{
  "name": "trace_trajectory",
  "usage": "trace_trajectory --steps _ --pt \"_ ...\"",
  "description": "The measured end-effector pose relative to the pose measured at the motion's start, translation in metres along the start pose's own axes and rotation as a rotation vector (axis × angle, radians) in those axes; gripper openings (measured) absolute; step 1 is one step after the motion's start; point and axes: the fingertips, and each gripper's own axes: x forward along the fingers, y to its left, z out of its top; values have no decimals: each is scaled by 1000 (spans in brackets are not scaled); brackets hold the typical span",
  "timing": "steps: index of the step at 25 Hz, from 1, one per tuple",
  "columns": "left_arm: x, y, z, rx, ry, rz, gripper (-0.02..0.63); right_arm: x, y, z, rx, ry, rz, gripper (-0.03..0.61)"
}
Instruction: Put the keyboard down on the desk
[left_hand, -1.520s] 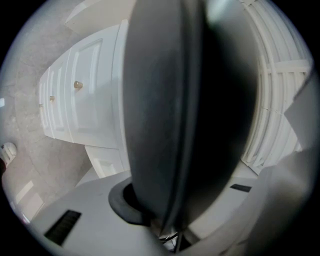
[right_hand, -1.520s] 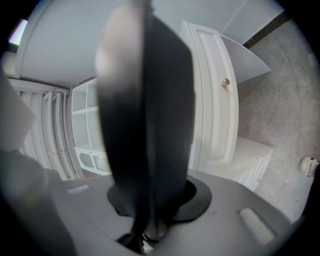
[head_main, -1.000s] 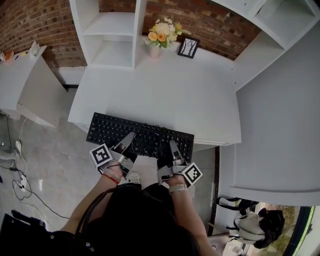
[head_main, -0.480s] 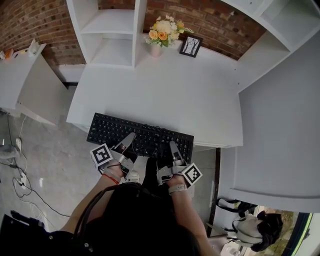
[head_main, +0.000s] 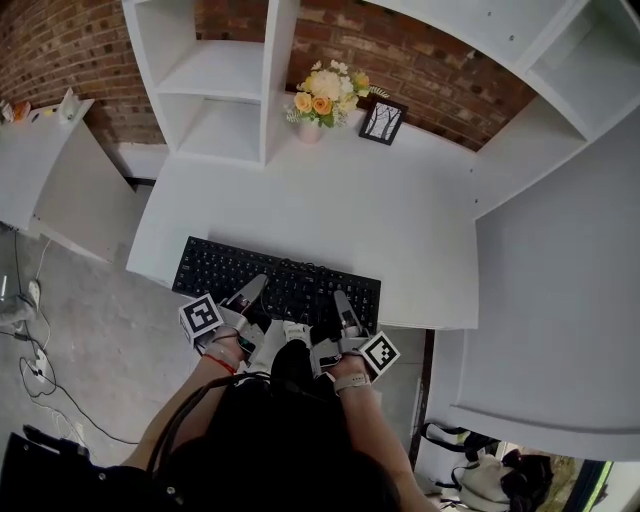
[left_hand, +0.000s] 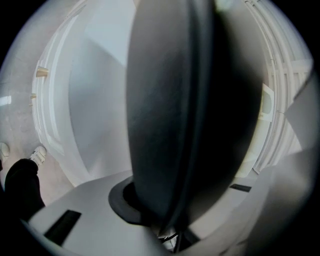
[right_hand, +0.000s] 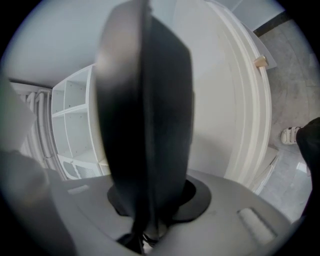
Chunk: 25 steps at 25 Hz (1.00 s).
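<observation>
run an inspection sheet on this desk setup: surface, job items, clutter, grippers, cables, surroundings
surface: white desk, with the keyboard at its front edge
job's things: black keyboard, long side along the desk's front edge; cannot tell whether it rests on the top yet
clutter: vase of flowers and a small picture frame at the back of the desk, by the wall
grippers: left gripper and right gripper are each clamped on the keyboard's near edge
cables: loose cables on the floor at the left; none seen on the keyboard
surroundings: brick wall behind, white shelves above the desk, grey floor
</observation>
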Motion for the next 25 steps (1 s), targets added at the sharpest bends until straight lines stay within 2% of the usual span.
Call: trace_trajectory --steps 8,12,25 --pt "45 -3 6 -7 -5 2 52 31 1 32 4 7 -18 71" --pt "63 1 10 -24 -12 37 52 48 -2 45 16 14 -44 71" --pt "112 13 25 -75 -36 72 52 87 -16 76 52 27 -103 71"
